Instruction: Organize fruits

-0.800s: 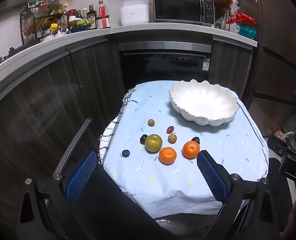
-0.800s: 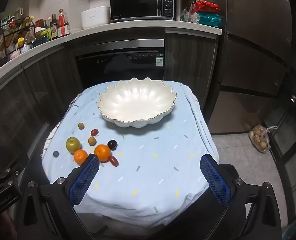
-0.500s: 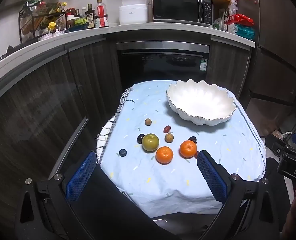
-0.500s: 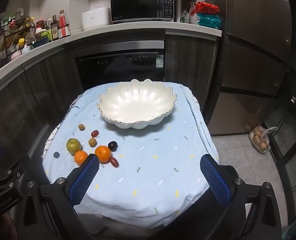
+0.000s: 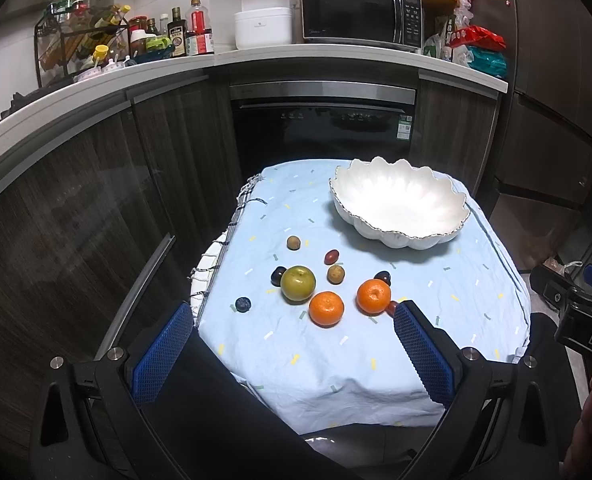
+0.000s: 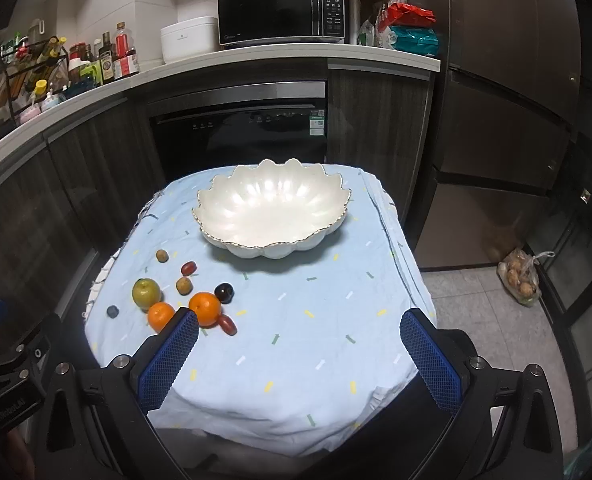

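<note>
1. Both grippers hover wide open and empty above the near edge of the tabletop (image 6: 296,392).
2. The fruit cluster lies straight ahead of the left gripper (image 5: 292,344), led by the nearest orange (image 5: 326,309) (a round fruit, no long axis).
3. The right gripper (image 6: 299,354) faces the empty white bowl (image 6: 272,210); the left looks nearer the fruit.

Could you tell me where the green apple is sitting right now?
The green apple lies on the blue cloth, left in the fruit cluster, a dark plum touching its left and an orange beside it.
</note>
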### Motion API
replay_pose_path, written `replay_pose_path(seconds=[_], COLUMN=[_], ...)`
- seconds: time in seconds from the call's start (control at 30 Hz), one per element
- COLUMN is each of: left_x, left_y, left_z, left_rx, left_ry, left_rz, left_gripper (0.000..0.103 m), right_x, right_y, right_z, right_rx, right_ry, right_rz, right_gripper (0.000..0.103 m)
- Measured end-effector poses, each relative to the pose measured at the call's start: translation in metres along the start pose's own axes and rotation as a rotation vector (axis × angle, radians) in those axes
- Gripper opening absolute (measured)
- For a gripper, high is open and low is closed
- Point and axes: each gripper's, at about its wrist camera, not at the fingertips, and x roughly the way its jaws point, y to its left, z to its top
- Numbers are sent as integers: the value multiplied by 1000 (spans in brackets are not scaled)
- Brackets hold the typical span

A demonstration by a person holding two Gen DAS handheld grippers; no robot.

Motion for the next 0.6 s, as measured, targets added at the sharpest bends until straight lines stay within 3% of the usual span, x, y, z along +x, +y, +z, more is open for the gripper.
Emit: replay_pose_path(seconds=[0.6], left_x=[0], left_y=[-1], left_z=[0], left_rx=[-1], left_ry=[2], left_rz=[-1], left_gripper=[103], right_x=[1], right_y=[-1], right_z=[-1], right_rx=[3], right_ry=[2], right_rz=[-4], right_gripper=[103])
